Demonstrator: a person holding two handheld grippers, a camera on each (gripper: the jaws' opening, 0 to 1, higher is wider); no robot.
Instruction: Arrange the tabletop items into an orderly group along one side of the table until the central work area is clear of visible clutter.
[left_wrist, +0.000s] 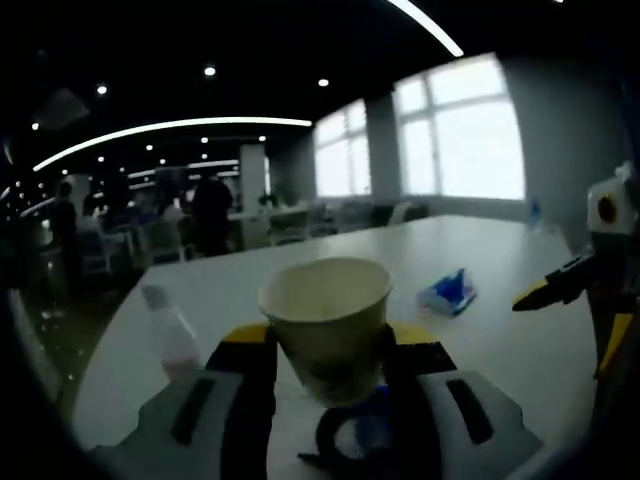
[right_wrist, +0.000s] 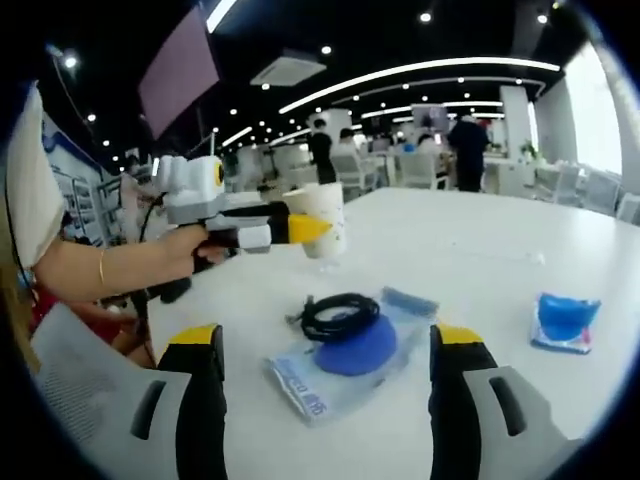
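An upright pale paper cup (left_wrist: 325, 310) sits between the yellow-tipped jaws of my left gripper (left_wrist: 325, 342), which is shut on it. In the right gripper view that left gripper (right_wrist: 300, 230) comes in from the left, held by a person's hand, with the paper cup (right_wrist: 325, 225) low over the white table (right_wrist: 470, 240). My right gripper (right_wrist: 325, 345) is open, jaws wide apart, above a black cable coil (right_wrist: 340, 312) lying on a blue round object (right_wrist: 355, 352) in a clear bag. A blue packet (right_wrist: 565, 320) lies to the right.
A clear plastic bottle (left_wrist: 170, 335) lies on the table left of the cup. The blue packet (left_wrist: 447, 292) lies right of it, with the right gripper (left_wrist: 560, 285) beyond. Chairs, tables and people stand far behind.
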